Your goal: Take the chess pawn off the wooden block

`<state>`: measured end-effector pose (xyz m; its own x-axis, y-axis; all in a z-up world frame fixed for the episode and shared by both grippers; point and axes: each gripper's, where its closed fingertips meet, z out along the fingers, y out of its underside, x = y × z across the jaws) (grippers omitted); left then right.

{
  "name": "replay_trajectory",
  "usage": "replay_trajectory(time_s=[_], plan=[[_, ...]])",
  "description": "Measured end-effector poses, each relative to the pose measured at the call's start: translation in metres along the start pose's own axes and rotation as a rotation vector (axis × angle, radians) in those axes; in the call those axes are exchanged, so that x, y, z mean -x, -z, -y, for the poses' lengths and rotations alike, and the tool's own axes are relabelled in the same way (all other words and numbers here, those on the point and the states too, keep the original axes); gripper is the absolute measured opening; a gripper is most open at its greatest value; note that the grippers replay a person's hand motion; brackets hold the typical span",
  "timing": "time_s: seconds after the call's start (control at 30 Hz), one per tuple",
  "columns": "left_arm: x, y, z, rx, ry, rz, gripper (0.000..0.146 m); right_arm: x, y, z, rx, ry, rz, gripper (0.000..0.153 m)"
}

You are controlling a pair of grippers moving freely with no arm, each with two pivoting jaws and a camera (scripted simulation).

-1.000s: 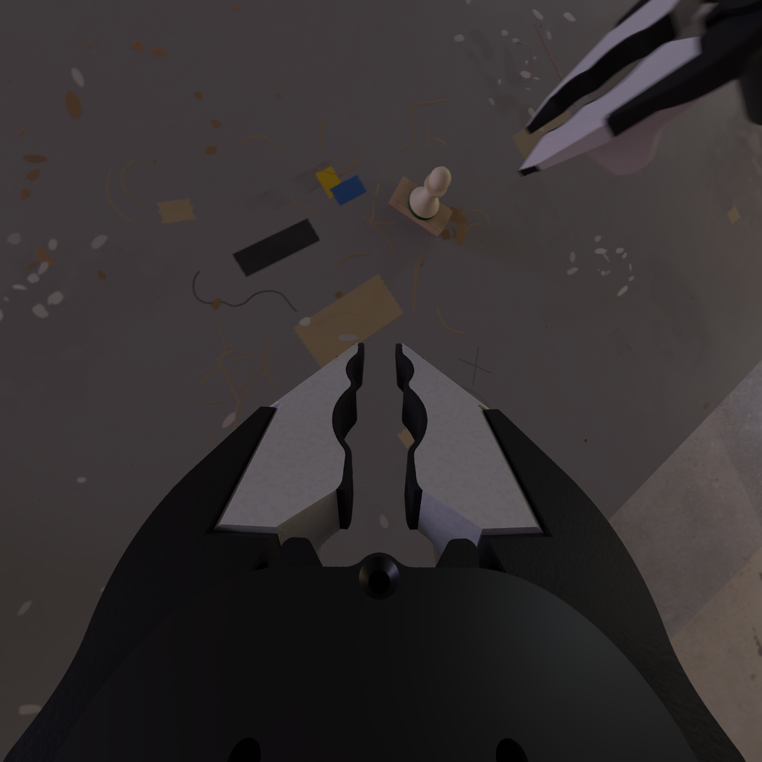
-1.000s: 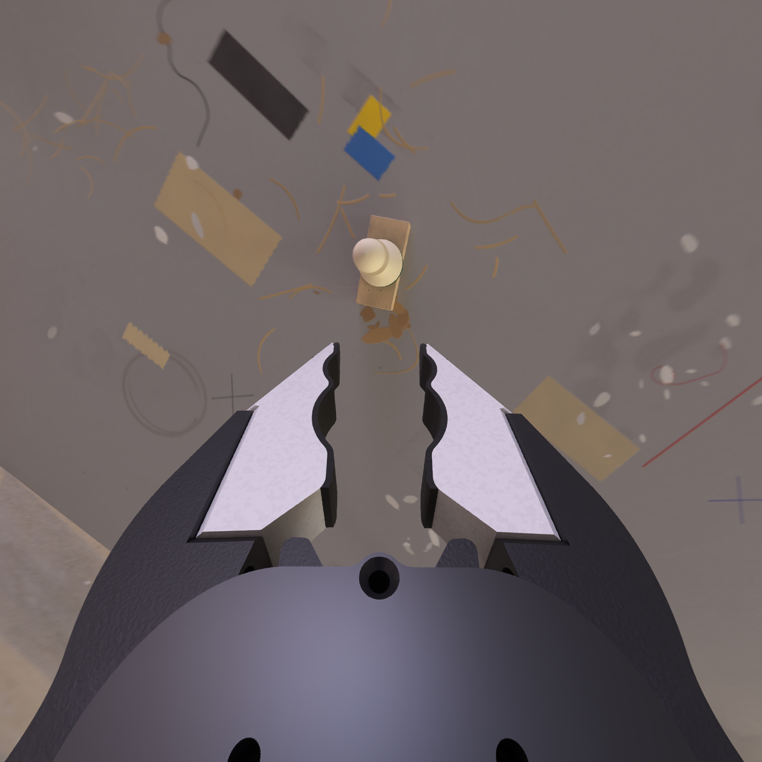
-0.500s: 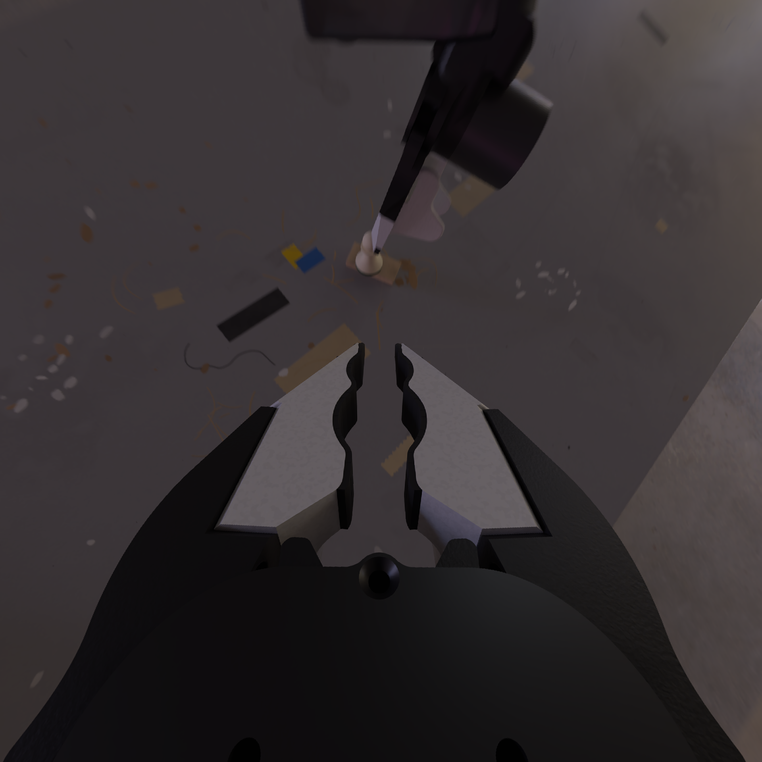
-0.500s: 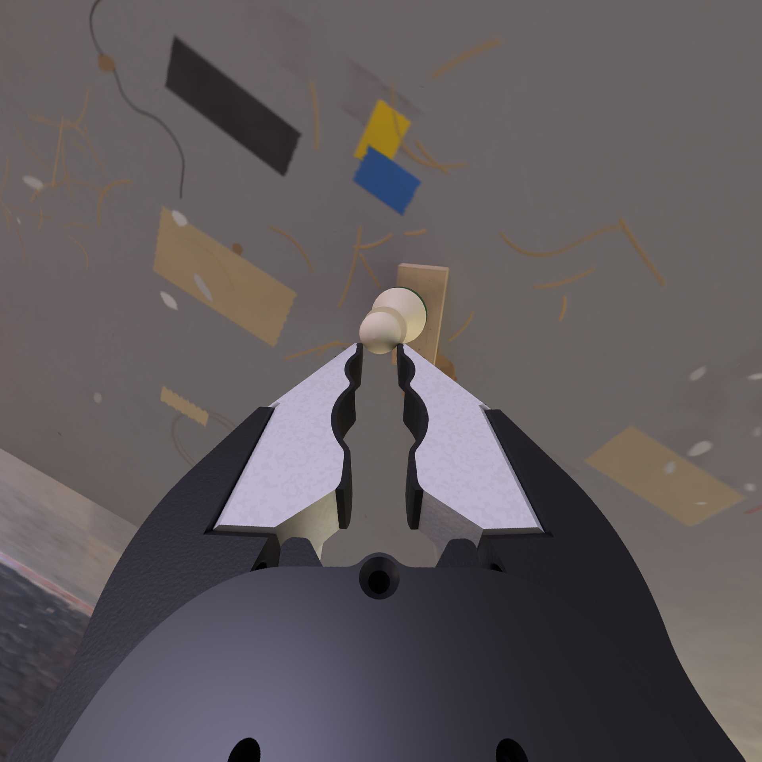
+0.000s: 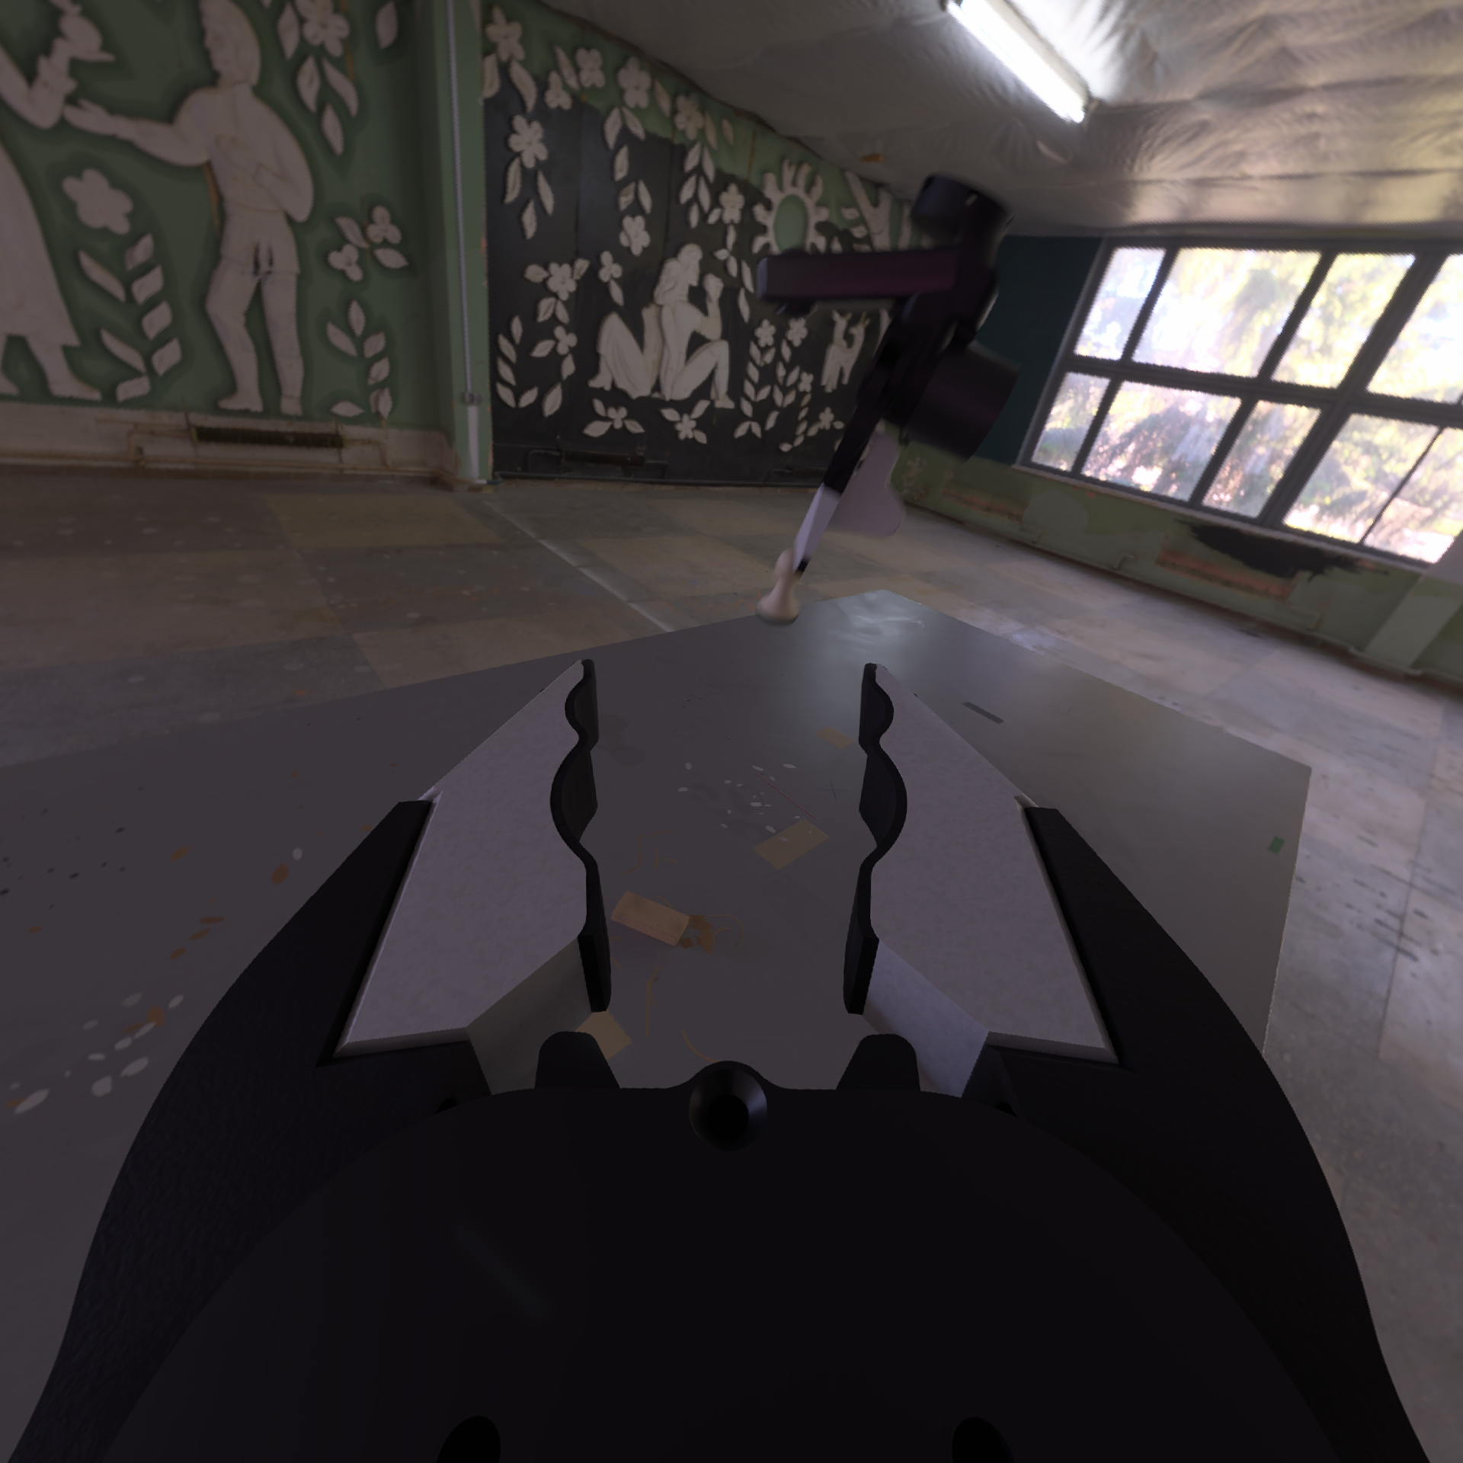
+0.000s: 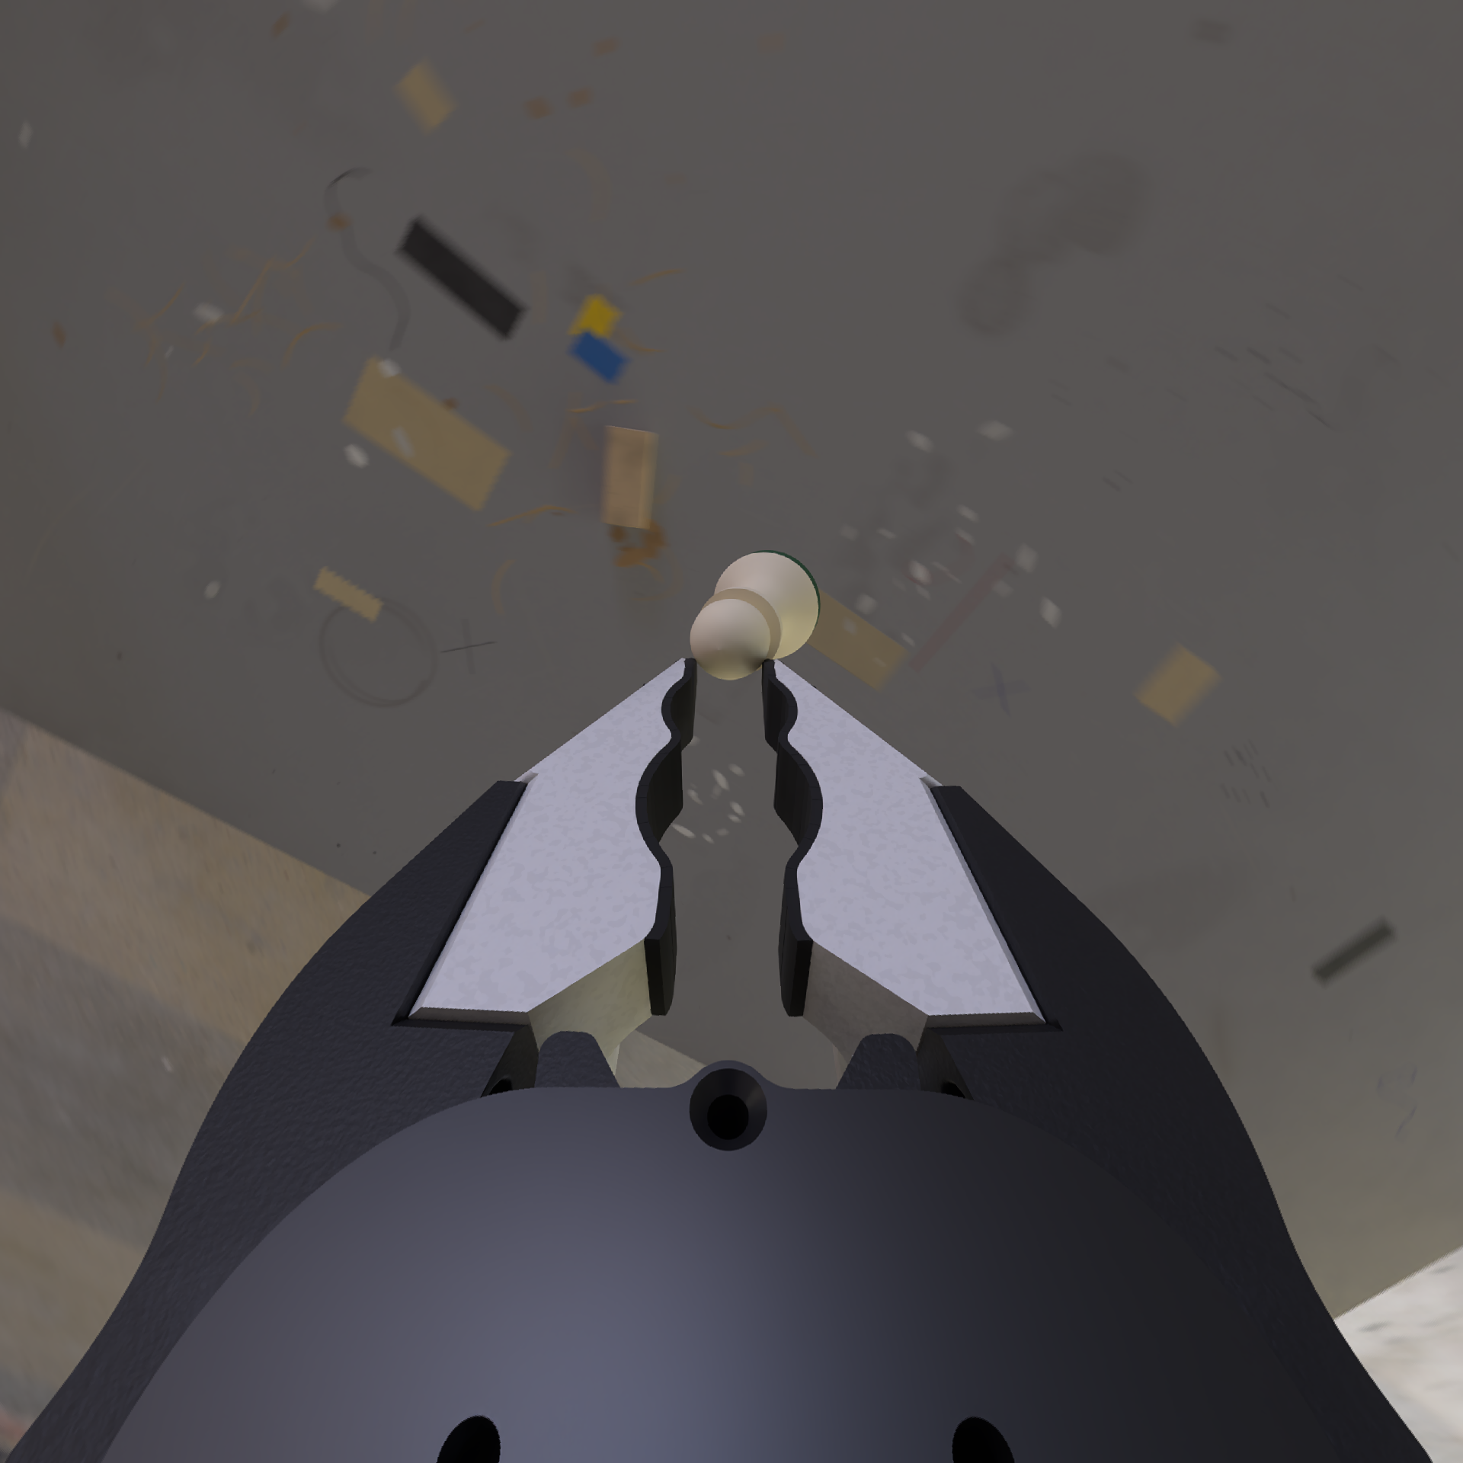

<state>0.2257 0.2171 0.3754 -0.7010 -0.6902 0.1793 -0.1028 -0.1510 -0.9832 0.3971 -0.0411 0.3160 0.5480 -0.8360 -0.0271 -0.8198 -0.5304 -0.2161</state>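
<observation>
grippers: 2 (left gripper (image 5: 727,839), right gripper (image 6: 728,669)) | chess pawn (image 6: 756,613): 1 | wooden block (image 6: 629,476): 1 | table (image 6: 1029,198): 1

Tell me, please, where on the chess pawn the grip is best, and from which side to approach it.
Best at the round head, from above. The chess pawn is upright with a wide base, so the head and the narrow neck under it are the parts that fingertips can close around. The right gripper already pinches the head this way, with the pawn lifted clear of the wooden block.
</observation>
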Motion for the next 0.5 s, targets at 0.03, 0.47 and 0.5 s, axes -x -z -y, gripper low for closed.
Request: replay_trajectory(time_s=[0.03, 0.47, 0.5], plan=[[-0.008, 0.000, 0.000, 0.002, -0.018, -0.012, 0.068, -0.027, 0.023, -0.015, -0.033, -0.063, -0.024, 0.016], [-0.110, -0.167, -0.187, 0.682, -0.138, -0.260, 0.071, -0.285, 0.109, -0.406, -0.323, -1.044, -0.185, 0.016], [-0.111, -0.182, -0.210, 0.737, -0.147, -0.257, 0.072, -0.287, 0.097, -0.430, -0.327, -1.089, -0.168, 0.016]])
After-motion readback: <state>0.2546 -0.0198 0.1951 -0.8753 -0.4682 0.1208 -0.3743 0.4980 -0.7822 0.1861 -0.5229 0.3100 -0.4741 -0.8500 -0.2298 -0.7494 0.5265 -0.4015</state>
